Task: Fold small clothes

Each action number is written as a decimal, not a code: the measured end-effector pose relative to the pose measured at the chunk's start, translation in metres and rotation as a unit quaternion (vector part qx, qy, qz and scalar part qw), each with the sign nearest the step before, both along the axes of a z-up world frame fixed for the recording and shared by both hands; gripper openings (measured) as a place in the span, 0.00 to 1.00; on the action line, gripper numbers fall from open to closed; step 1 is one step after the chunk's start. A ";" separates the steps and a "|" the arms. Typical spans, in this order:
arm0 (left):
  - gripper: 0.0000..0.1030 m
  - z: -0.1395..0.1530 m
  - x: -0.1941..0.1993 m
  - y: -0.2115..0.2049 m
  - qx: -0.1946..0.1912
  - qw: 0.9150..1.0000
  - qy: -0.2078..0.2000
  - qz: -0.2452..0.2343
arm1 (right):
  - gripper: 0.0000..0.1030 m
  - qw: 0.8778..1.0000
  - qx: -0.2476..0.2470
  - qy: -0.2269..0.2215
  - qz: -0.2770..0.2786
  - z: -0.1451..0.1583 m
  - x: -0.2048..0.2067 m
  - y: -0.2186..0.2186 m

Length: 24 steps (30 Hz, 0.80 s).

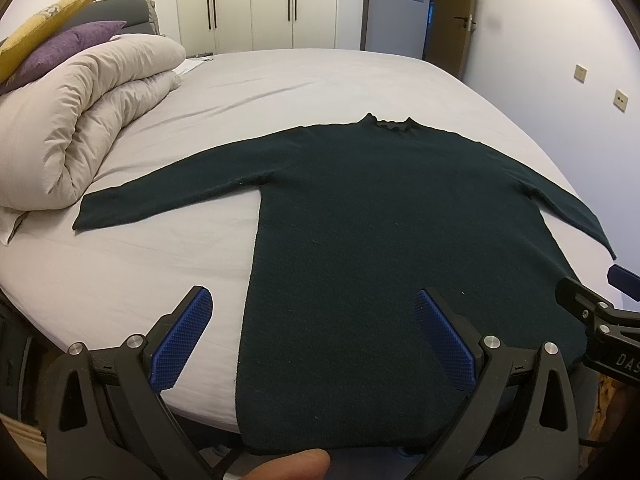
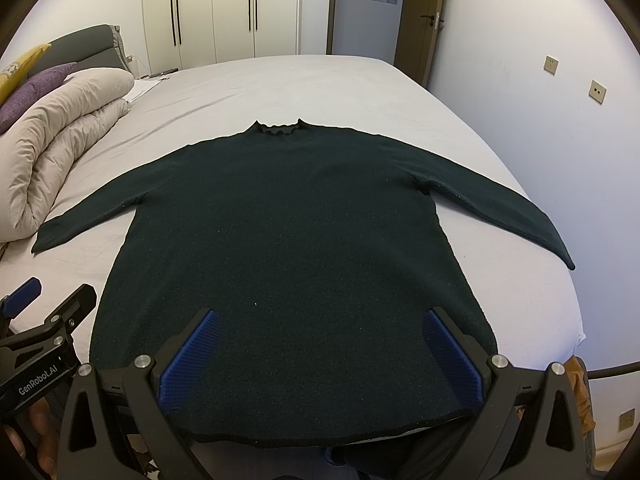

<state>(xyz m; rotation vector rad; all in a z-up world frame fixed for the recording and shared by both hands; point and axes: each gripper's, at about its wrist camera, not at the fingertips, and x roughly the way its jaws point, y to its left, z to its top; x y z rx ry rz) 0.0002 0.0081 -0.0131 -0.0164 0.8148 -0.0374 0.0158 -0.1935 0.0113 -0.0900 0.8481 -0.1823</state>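
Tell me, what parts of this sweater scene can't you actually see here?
- Sweater hem's right corner, left wrist view: behind the right gripper.
- Hem middle, right wrist view: dips below the bed edge.
- Yellow pillow, purple pillow: cut off by the fisheye rim.

- Both views are evenly lit by soft indoor light; the bed sheet (image 1: 328,80) reads pale and faintly lilac, without hard glare.
- The dark sweater (image 1: 380,240) swallows detail: its knit texture barely shows and folds are hard to make out.
- Shadows are weak and diffuse, just a thin dark line under the sweater's edges and beneath the rolled duvet (image 1: 80,120).
- Strong fisheye bending curves the bed edges, wardrobe doors (image 2: 208,12) and walls; black vignette fills the corners.
- Focus is sharp across the middle; the fingertip (image 1: 288,466) at the bottom edge of the left view is soft.
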 end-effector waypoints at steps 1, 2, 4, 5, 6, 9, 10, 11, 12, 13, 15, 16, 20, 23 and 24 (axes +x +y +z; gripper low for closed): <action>1.00 0.000 0.000 0.001 -0.001 1.000 0.000 0.000 | 1.00 1.000 0.000 0.000 0.000 -0.001 0.000 0.001; 1.00 -0.001 0.000 0.001 -0.003 1.000 0.000 0.000 | 1.00 1.000 -0.001 0.001 0.000 -0.002 -0.001 0.001; 1.00 -0.002 -0.001 0.002 -0.005 1.000 0.001 0.000 | 1.00 1.000 -0.001 0.001 -0.001 -0.002 -0.001 0.002; 1.00 -0.003 -0.001 0.003 -0.005 1.000 0.002 0.000 | 1.00 1.000 -0.001 0.001 -0.001 -0.003 -0.001 0.002; 1.00 -0.003 -0.001 0.003 -0.006 1.000 0.003 0.000 | 1.00 1.000 -0.001 0.002 0.000 -0.004 -0.001 0.002; 1.00 -0.006 0.000 0.004 -0.009 1.000 0.005 0.000 | 1.00 1.000 -0.002 0.004 0.000 -0.006 -0.001 0.004; 1.00 -0.007 0.001 0.005 -0.010 1.000 0.006 0.000 | 1.00 1.000 -0.002 0.005 0.001 -0.006 0.000 0.005; 1.00 -0.007 0.001 0.006 -0.012 1.000 0.006 -0.001 | 1.00 1.000 -0.003 0.006 0.001 -0.007 0.000 0.006; 1.00 -0.008 0.002 0.007 -0.014 1.000 0.007 -0.001 | 1.00 1.000 -0.004 0.007 0.000 -0.008 0.001 0.006; 1.00 -0.008 0.003 0.008 -0.016 1.000 0.008 -0.001 | 1.00 1.000 -0.004 0.008 0.000 -0.009 0.001 0.007; 1.00 -0.010 0.004 0.009 -0.019 1.000 0.010 -0.002 | 1.00 1.000 -0.004 0.010 0.000 -0.010 0.002 0.008; 1.00 -0.011 0.006 0.010 -0.022 1.000 0.012 -0.001 | 1.00 1.000 -0.005 0.011 0.001 -0.010 0.003 0.009; 1.00 -0.015 0.009 0.015 -0.039 0.999 0.014 -0.007 | 1.00 1.000 -0.008 0.016 0.002 -0.012 0.006 0.012; 1.00 -0.019 0.009 0.018 -0.051 0.998 0.010 -0.021 | 1.00 1.000 -0.010 0.018 0.003 -0.013 0.008 0.013; 1.00 -0.021 0.008 0.018 -0.053 0.998 0.010 -0.027 | 1.00 1.000 -0.010 0.019 0.003 -0.014 0.008 0.013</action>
